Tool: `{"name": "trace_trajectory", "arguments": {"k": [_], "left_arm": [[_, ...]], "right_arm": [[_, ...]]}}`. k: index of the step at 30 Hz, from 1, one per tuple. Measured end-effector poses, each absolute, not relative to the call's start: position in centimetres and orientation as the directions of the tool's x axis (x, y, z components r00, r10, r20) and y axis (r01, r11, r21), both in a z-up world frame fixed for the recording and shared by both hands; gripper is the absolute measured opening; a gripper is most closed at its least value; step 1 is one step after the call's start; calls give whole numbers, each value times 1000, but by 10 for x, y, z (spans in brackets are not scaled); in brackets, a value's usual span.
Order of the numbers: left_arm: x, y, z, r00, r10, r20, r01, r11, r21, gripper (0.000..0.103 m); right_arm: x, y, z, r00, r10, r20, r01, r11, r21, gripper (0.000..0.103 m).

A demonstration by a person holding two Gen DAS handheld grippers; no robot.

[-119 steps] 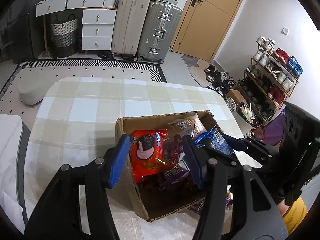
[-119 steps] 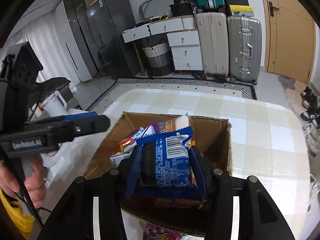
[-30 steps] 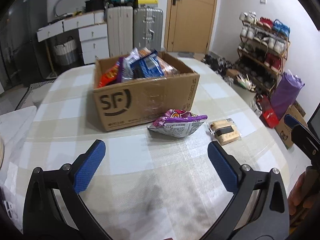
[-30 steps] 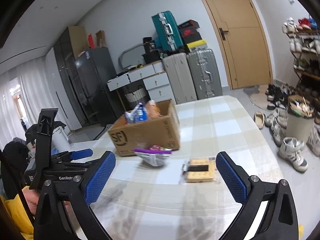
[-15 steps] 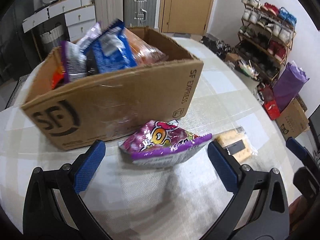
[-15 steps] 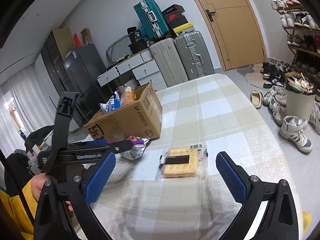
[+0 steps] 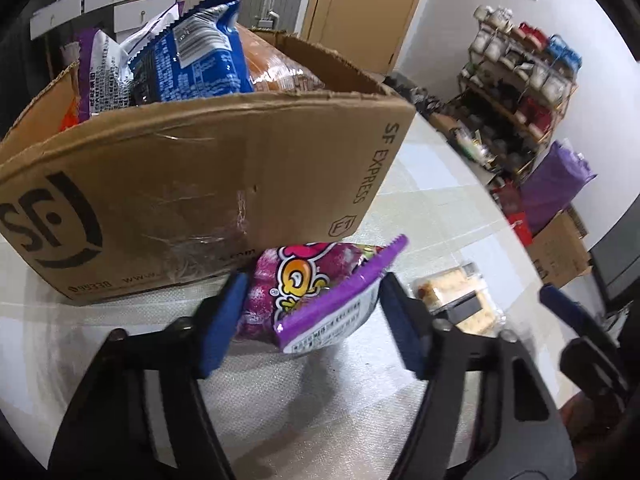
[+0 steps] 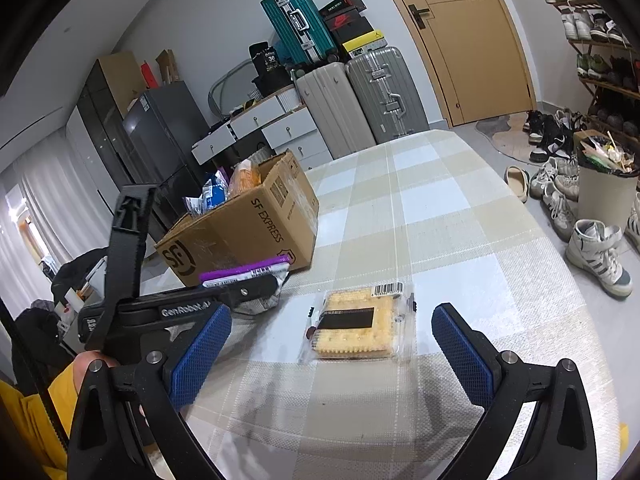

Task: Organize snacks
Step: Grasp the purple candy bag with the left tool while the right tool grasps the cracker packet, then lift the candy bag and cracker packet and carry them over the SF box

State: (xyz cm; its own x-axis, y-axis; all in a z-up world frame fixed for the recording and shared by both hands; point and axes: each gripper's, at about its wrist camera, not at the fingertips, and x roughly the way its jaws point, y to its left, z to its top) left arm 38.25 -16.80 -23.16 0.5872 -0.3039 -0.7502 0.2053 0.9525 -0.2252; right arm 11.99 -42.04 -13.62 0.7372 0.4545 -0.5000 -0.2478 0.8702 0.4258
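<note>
A cardboard SF box (image 7: 192, 184) full of snack packs stands on the checked table; it also shows in the right wrist view (image 8: 248, 232). A purple snack bag (image 7: 316, 292) lies in front of it, and my left gripper (image 7: 312, 328) has its blue pads on either side of it, closed in on the bag. A clear pack of crackers (image 8: 356, 328) lies flat on the table, also seen to the right in the left wrist view (image 7: 460, 296). My right gripper (image 8: 332, 356) is wide open just short of the crackers. The purple bag shows behind the left gripper's body (image 8: 248, 274).
A blue cookie pack (image 7: 192, 64) and other packs stick out above the box. The table (image 8: 440, 216) has its right edge near shoes and a bin (image 8: 604, 188) on the floor. Suitcases (image 8: 360, 96) and drawers stand beyond the far end.
My left gripper moved in onto the purple bag and its jaws narrowed around it. My right gripper came closer to the cracker pack, still wide open.
</note>
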Motion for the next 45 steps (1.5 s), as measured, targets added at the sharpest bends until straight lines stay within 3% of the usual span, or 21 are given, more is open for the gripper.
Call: {"name": "trace_trajectory", "arguments": {"k": [9, 23, 28, 33, 41, 45], "left_arm": [[412, -173, -243, 578, -357, -734, 226, 934, -276, 44], [388, -168, -229, 584, -390, -712, 209, 920, -332, 43], [365, -156, -217, 602, -406, -688, 225, 912, -342, 43], [339, -144, -204, 626, -413, -662, 224, 908, -354, 43], [280, -80, -192, 653, -416, -633, 219, 904, -368, 43], [258, -68, -179, 670, -415, -615, 222, 903, -368, 44]], "right_arm": [[127, -418, -144, 712, 441, -547, -222, 879, 421, 102], [169, -387, -151, 641, 322, -697, -190, 946, 263, 101], [182, -374, -158, 604, 292, -741, -190, 956, 223, 95], [189, -364, -168, 586, 214, -781, -193, 974, 122, 82], [182, -357, -168, 615, 161, -772, -210, 977, 37, 62], [175, -353, -165, 626, 168, -761, -230, 973, 26, 58]]}}
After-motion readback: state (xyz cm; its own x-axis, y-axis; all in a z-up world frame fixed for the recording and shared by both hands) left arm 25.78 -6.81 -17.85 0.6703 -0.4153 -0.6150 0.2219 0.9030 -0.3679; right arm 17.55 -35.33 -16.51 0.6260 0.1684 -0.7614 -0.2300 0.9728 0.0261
